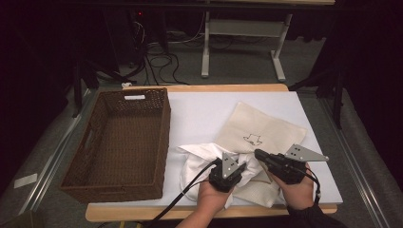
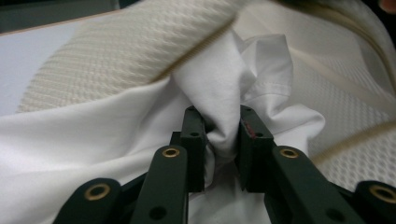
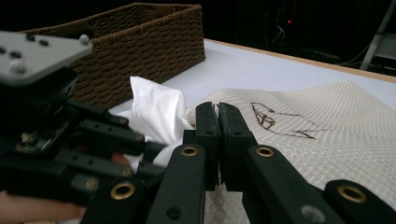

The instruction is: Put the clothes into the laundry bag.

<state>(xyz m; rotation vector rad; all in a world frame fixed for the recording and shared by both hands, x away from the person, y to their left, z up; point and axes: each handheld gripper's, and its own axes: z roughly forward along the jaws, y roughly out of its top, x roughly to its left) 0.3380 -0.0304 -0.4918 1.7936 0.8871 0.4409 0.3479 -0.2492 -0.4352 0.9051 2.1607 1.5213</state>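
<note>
White cotton garment (image 2: pixel 219 88) lies crumpled on the table's near edge, one fold bunched up between the left gripper (image 2: pixel 218 140) jaws, which stand narrow and pinch it, probably to lift it free of the cream waffle-weave cloth (image 3: pixel 327 140) draped over it. Beside them, the right gripper (image 3: pixel 218 140) is closed tight, its tips over that cream cloth. Beyond the left jaws waits a brown wicker basket (image 1: pixel 157 137).

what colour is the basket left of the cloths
Dark brown woven wicker basket, clearest in the high view.
</note>
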